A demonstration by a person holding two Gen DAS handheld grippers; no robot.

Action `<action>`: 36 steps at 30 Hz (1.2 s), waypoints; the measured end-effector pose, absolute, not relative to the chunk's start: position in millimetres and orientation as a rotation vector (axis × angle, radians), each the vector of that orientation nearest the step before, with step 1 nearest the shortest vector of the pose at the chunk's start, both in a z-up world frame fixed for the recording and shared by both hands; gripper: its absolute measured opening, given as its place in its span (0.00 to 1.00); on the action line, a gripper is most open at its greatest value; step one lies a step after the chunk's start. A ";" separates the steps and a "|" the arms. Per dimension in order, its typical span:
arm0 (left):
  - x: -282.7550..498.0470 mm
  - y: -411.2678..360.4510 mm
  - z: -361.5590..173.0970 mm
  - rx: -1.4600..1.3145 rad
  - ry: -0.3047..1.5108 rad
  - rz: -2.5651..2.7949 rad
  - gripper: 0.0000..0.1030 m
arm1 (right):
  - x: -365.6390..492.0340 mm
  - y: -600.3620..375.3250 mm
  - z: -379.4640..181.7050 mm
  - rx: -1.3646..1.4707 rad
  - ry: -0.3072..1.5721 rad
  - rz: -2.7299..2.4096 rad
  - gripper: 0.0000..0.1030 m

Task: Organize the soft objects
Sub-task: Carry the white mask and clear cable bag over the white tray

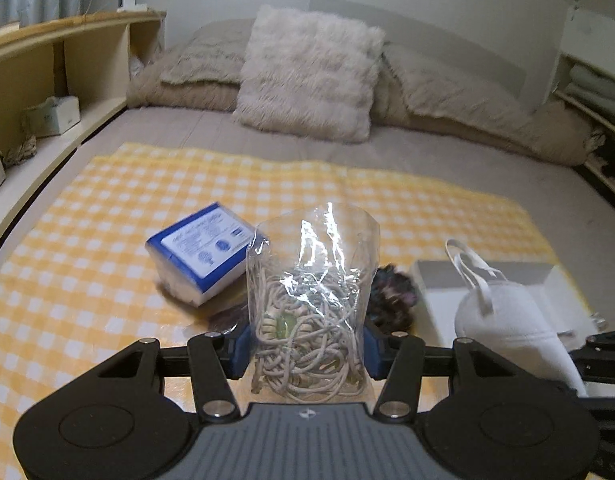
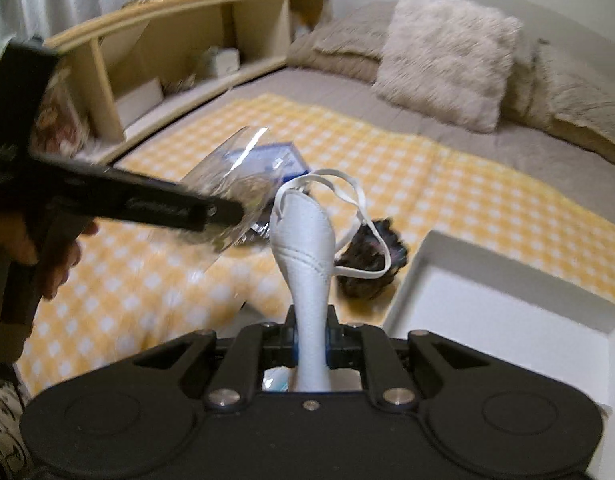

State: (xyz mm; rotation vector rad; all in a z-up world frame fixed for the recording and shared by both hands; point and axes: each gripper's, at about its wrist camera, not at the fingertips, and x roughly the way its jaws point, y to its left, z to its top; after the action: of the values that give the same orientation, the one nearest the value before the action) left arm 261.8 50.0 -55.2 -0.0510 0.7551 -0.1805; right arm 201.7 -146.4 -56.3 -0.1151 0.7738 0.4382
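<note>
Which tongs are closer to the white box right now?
Right. The right tongs, shut on the white face mask, hang just beside the white box. The left tongs, gripping the clear bag of cords, are further off, beyond the mask.

1. The dark, fuzzy bundle [image 1: 391, 296] on the yellow checked cloth is half hidden behind the clear plastic bag of pale cord [image 1: 309, 312].
2. The shallow white cardboard box [image 2: 507, 320] is cut off by the right edge.
3. Small shelf items [image 2: 223, 60] are blurred beyond telling.
</note>
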 end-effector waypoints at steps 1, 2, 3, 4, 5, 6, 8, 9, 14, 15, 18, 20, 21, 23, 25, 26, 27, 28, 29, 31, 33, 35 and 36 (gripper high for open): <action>259.5 48.4 -50.6 -0.057 0.744 -0.188 0.52 | 200.8 -149.7 -53.2 -0.107 0.762 0.429 0.11; 257.2 46.3 -46.4 -0.061 0.733 -0.194 0.52 | 200.1 -153.2 -50.6 -0.096 0.750 0.420 0.11; 255.0 44.2 -41.6 -0.062 0.718 -0.202 0.52 | 199.6 -157.4 -47.6 -0.084 0.739 0.413 0.11; 252.4 41.8 -37.4 -0.061 0.705 -0.209 0.52 | 198.8 -161.2 -44.6 -0.074 0.728 0.404 0.11; 250.3 39.0 -32.6 -0.061 0.691 -0.217 0.52 | 198.4 -164.3 -42.7 -0.069 0.718 0.396 0.11; 247.8 35.7 -29.1 -0.062 0.681 -0.224 0.52 | 197.9 -167.6 -40.2 -0.063 0.708 0.388 0.11; 245.0 29.7 -22.6 -0.067 0.666 -0.242 0.52 | 196.9 -173.7 -36.3 -0.052 0.694 0.380 0.11; 243.1 26.2 -19.4 -0.068 0.660 -0.251 0.52 | 196.4 -176.5 -34.9 -0.046 0.687 0.376 0.11; 237.3 8.2 -11.9 -0.062 0.646 -0.305 0.52 | 192.9 -195.3 -25.9 -0.015 0.665 0.329 0.11; 236.7 4.8 -12.1 -0.063 0.646 -0.316 0.52 | 191.9 -199.8 -25.1 -0.010 0.663 0.322 0.11; 233.9 -8.3 -15.0 -0.064 0.660 -0.353 0.52 | 189.7 -215.4 -24.6 0.007 0.664 0.289 0.11; 232.5 -17.7 -20.1 -0.069 0.683 -0.381 0.52 | 187.9 -227.0 -25.3 0.014 0.668 0.261 0.11; 230.7 -21.5 -23.7 -0.074 0.697 -0.394 0.52 | 187.6 -233.5 -26.2 0.020 0.672 0.244 0.11; 230.4 -29.3 -30.5 -0.084 0.725 -0.418 0.52 | 187.3 -245.7 -29.2 0.033 0.686 0.217 0.11; 229.9 -37.5 -38.2 -0.091 0.750 -0.441 0.52 | 187.5 -258.0 -34.0 0.048 0.706 0.190 0.11; 229.7 -42.4 -42.5 -0.097 0.763 -0.454 0.52 | 187.6 -262.9 -37.1 0.053 0.719 0.180 0.11; 229.8 -46.1 -47.8 -0.104 0.772 -0.467 0.52 | 188.0 -268.1 -41.0 0.060 0.736 0.171 0.11; 230.2 -49.8 -52.4 -0.111 0.782 -0.480 0.52 | 189.1 -271.9 -45.0 0.067 0.754 0.165 0.11; 231.1 -53.8 -57.4 -0.114 0.797 -0.489 0.52 | 190.0 -274.7 -49.2 0.074 0.771 0.161 0.11; 232.3 -64.2 -67.9 -0.111 0.834 -0.497 0.52 | 192.1 -279.9 -58.3 0.095 0.804 0.152 0.12; 234.4 -72.8 -77.6 -0.106 0.865 -0.500 0.52 | 194.9 -281.9 -67.3 0.113 0.831 0.147 0.18; 236.8 -78.0 -84.6 -0.105 0.887 -0.497 0.52 | 199.0 -283.4 -78.8 0.122 0.862 0.142 0.27; 238.4 -79.4 -87.7 -0.104 0.895 -0.495 0.52 | 200.7 -283.4 -83.9 0.122 0.875 0.144 0.32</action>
State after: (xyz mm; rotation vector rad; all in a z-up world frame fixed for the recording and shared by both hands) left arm 238.4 -79.4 -87.7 -0.1041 0.8953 -0.4949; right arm 200.7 -283.4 -83.9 0.1220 0.8751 0.1444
